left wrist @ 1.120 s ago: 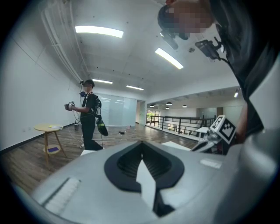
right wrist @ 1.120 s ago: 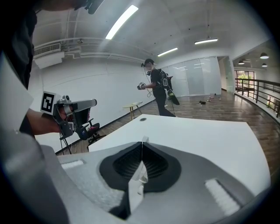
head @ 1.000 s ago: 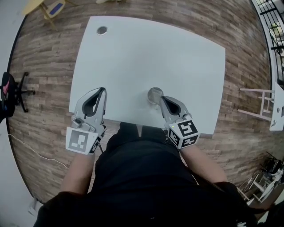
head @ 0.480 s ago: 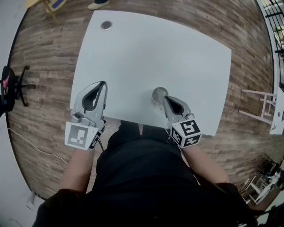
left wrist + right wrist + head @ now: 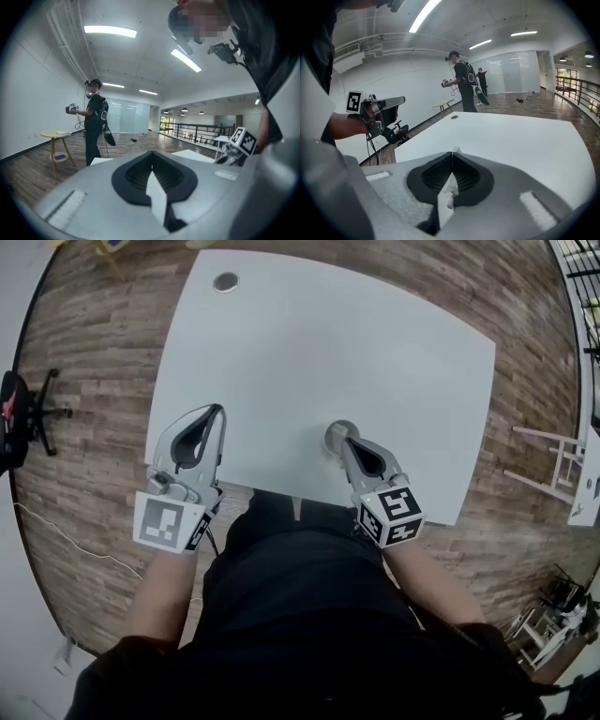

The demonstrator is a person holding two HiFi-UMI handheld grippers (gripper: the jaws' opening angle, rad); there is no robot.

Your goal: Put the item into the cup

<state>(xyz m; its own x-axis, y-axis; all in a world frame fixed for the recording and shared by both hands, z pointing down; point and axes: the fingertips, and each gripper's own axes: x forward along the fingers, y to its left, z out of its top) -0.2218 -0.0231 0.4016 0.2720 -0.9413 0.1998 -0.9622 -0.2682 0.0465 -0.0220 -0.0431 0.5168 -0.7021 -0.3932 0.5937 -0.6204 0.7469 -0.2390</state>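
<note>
A small grey cup [image 5: 335, 434] stands near the front edge of the white table [image 5: 328, 343]. My right gripper [image 5: 345, 442] has its tips at the cup's near rim and partly covers it. In the right gripper view the jaws [image 5: 452, 153] are shut, and a thin crumpled white item [image 5: 455, 150] pokes out at their tips. That view does not show the cup. My left gripper [image 5: 217, 412] hovers at the table's front left edge. Its jaws [image 5: 151, 153] are shut with nothing between them.
A round cable hole [image 5: 225, 281] sits at the table's far left corner. On the wooden floor there is an office chair [image 5: 19, 418] to the left and a white frame [image 5: 544, 465] to the right. Another person [image 5: 464, 86] stands beyond the table by a small round table [image 5: 58, 136].
The right gripper's tips have crept slightly further over the cup. The left gripper has barely moved. The head view has tilted a little.
</note>
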